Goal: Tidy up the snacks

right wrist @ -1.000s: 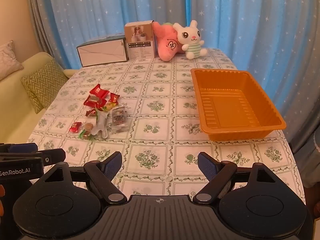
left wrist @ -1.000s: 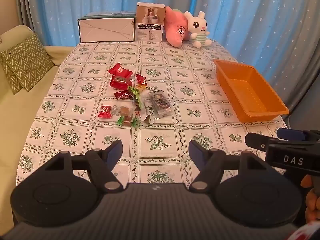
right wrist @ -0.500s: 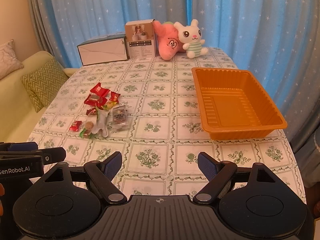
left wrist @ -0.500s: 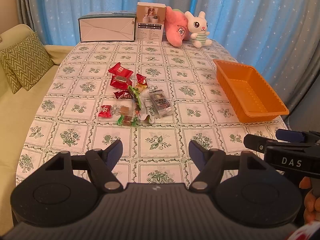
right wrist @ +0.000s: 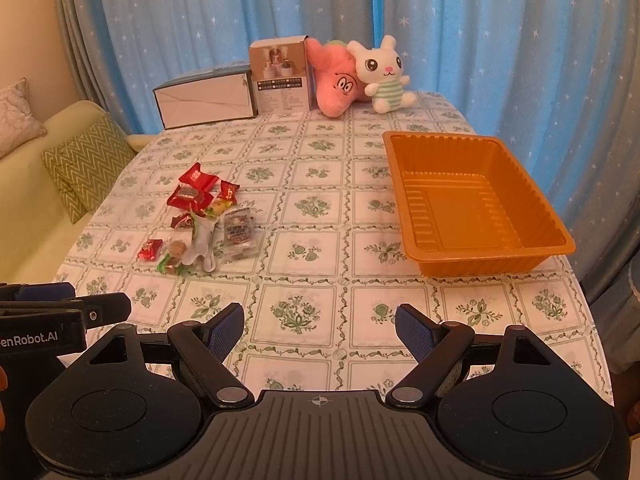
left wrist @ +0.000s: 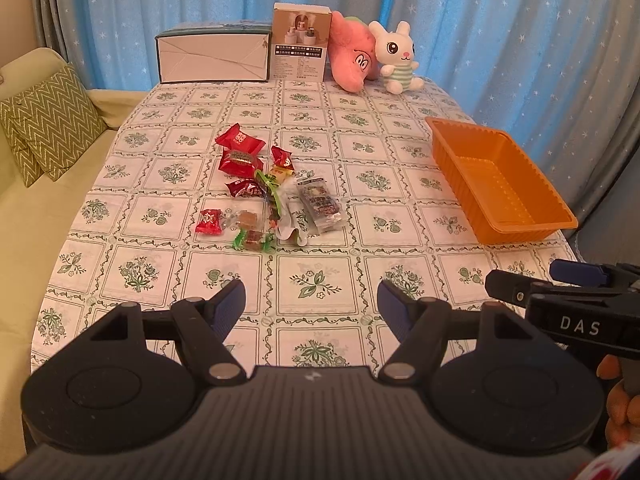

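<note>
At frame centre, one orange tray and roughly ten snacks are seen; both left tongs and right tongs are held wide apart, empty.

A home living room: sofa with cushion, starry blue curtains, plush toys on a tableclothed table.

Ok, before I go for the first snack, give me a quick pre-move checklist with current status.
1. Left gripper open and holding nothing: ok.
2. Right gripper open and holding nothing: ok.
3. Orange tray has nothing in it and sits upright on the table: ok.
4. Snack pile in view, nothing lying between it and the left gripper: ok.
5. Snacks separated enough for a single pick: not ok in the middle, where wrappers overlap; the small red candy at the pile's left edge lies apart.
6. Plush toys and boxes at the far edge, away from the tray: ok.
</note>
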`<state>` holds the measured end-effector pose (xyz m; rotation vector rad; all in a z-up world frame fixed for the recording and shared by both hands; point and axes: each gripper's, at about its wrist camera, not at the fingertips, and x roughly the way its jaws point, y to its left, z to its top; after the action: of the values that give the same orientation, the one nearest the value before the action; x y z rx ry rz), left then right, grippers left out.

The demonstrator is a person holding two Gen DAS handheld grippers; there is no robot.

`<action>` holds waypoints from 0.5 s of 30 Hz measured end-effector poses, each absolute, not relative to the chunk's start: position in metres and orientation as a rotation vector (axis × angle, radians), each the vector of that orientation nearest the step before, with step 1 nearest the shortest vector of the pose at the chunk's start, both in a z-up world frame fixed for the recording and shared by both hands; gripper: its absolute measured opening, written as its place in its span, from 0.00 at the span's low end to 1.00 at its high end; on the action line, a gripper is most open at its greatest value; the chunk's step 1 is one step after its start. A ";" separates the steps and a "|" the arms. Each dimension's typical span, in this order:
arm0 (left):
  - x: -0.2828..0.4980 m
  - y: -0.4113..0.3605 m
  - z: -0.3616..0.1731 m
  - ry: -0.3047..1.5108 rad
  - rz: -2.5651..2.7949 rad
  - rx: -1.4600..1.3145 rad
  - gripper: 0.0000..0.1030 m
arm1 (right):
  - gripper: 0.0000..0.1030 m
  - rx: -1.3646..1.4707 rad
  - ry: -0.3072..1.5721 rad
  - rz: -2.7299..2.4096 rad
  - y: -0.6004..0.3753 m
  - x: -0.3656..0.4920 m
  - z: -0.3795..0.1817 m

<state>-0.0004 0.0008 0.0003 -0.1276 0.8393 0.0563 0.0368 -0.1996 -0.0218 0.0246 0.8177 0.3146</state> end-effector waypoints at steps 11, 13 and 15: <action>0.000 0.002 -0.004 0.839 0.059 -0.124 0.68 | 0.81 0.024 0.818 0.315 -0.200 0.037 -0.022; 0.000 0.002 -0.003 0.839 0.058 -0.124 0.68 | 0.81 0.024 0.818 0.315 -0.199 0.037 -0.022; 0.000 0.003 -0.003 0.838 0.059 -0.123 0.68 | 0.81 0.024 0.818 0.316 -0.200 0.038 -0.022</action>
<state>0.0000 0.0033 -0.0032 -0.1229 0.8377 0.0593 0.0376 -0.1997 -0.0225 0.0240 0.8179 0.3155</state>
